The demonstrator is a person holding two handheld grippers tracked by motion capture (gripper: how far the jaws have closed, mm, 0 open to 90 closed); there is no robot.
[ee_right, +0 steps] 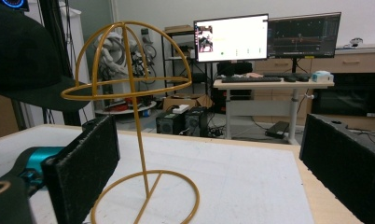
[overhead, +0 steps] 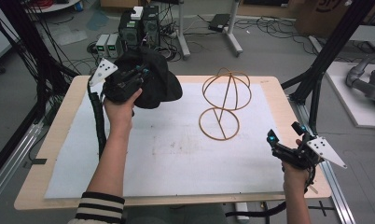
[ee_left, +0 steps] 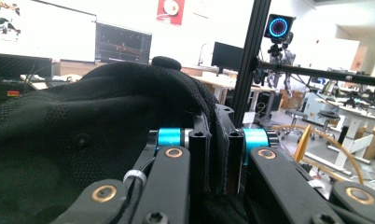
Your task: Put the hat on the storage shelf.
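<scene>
High view: left gripper (overhead: 138, 74) at 11 o'clock over the tabletop (overhead: 50, 154), held above the surface by the left hand (overhead: 120, 109). Fingers pinched on the edge of a black cap (overhead: 155, 81), lifted clear of the white mat (overhead: 167, 154). Gold wire hat stand (overhead: 224, 102) at 1 o'clock, upright on the mat, round base ring toward the person, dome frame above; just beside the cap, not touching. Right gripper (overhead: 281, 147) at 4 o'clock near the tabletop's right edge, held by the right hand (overhead: 295, 176), well apart from the stand. Striped sleeve (overhead: 99, 207) at 7 o'clock. Computer cases (overhead: 139, 28) on the floor at 12 o'clock beyond the tabletop

Left gripper view: black cap (ee_left: 83, 135) from 9 to 12 o'clock, top button at 12 o'clock. Fingers (ee_left: 198, 154) drawn narrow, a fold of the cap's fabric clamped between them. Curved gold wire of the hat stand (ee_left: 311, 135) at 3 o'clock, behind the right finger. Black frame post (ee_left: 248, 60) at 1 o'clock

Right gripper view: fingers (ee_right: 85, 163) set wide apart, nothing between the pads. Hat stand (ee_right: 129, 93) at centre left, stem rising from the base ring on the mat (ee_right: 241, 186) to the dome frame at 11 o'clock. Black cap (ee_right: 22, 56) at 10 o'clock, beside the dome, brim overlapping the frame's ring in this line of sight; contact cannot be told. Monitors (ee_right: 265, 37) on a desk at 1 o'clock, far behind
</scene>
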